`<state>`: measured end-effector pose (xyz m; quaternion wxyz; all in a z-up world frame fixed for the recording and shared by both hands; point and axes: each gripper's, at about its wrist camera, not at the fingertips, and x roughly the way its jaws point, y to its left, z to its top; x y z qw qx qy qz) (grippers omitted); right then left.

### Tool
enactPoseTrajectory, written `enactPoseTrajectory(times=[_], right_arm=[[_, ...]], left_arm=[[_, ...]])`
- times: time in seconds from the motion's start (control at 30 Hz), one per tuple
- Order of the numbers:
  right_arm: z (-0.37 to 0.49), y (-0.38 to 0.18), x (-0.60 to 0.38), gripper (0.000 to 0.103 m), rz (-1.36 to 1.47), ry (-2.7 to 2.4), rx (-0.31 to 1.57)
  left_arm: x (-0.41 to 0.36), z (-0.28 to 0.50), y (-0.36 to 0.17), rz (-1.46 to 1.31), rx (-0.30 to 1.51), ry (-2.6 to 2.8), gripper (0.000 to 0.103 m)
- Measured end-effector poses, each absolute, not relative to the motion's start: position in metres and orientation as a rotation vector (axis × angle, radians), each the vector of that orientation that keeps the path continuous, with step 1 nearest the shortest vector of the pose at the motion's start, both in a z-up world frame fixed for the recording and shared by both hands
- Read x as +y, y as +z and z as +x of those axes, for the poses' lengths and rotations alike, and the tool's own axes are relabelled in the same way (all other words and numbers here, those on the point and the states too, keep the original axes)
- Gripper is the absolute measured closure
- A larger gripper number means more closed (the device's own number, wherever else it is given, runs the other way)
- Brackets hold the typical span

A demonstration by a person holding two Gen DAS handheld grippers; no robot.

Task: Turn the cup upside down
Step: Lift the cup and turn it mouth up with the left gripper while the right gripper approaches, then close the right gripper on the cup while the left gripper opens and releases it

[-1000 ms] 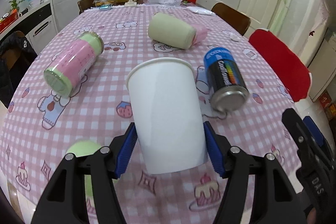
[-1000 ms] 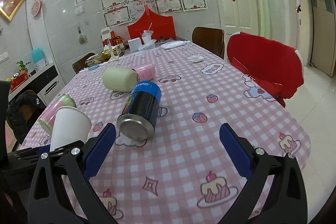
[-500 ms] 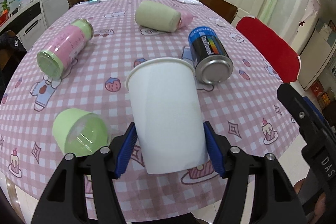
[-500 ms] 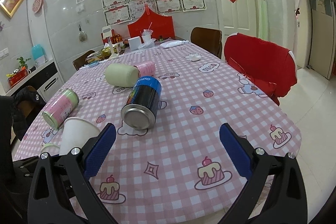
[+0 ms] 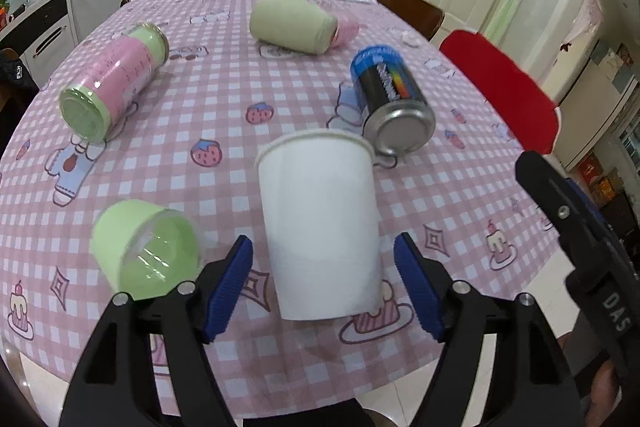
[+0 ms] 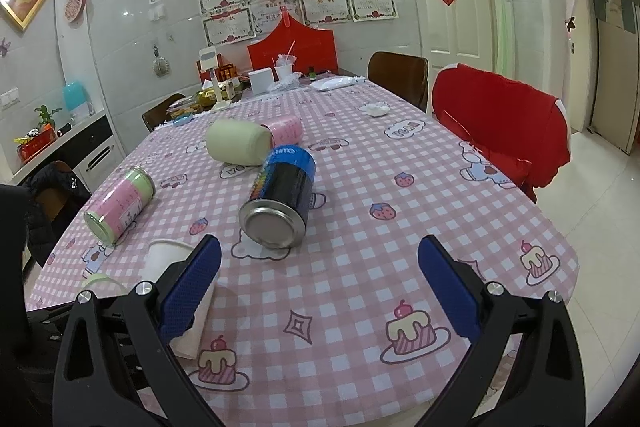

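A white paper cup (image 5: 320, 223) lies on its side on the pink checked tablecloth, rim pointing away from me. My left gripper (image 5: 326, 285) is open, its blue pads a little apart from the cup on either side of its base. In the right wrist view the cup (image 6: 162, 259) shows at the lower left, partly behind a finger. My right gripper (image 6: 320, 291) is open and empty above the table's near edge.
A blue and black can (image 5: 390, 95), a pink and green jar (image 5: 114, 79), a pale green cup (image 5: 148, 255) and a cream cylinder (image 5: 294, 23) lie on the table (image 5: 208, 95). Red chairs (image 6: 502, 123) stand at the right. Clutter sits at the far end.
My left gripper has opened and let go of the white cup, which now lies on the table. The left gripper has drawn back a little. The right gripper has pulled back slightly.
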<state>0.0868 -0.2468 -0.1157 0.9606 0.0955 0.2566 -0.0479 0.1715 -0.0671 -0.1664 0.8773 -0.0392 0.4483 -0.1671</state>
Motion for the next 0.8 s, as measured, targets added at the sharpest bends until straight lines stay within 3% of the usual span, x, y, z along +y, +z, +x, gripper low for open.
enactPoseTrajectory(times=[0.43, 0.8], right_arm=[[0.101, -0.111, -0.214, 0.008, 0.217, 0.021, 0.556], [0.136, -0.127, -0.174, 0.008, 0.231, 0.141, 0.685]], left_arm=[[0.007, 0.157, -0.123, -0.163, 0.786, -0.258, 0.031], [0.043, 0.169, -0.138, -0.157, 0.779, -0.15, 0.031]])
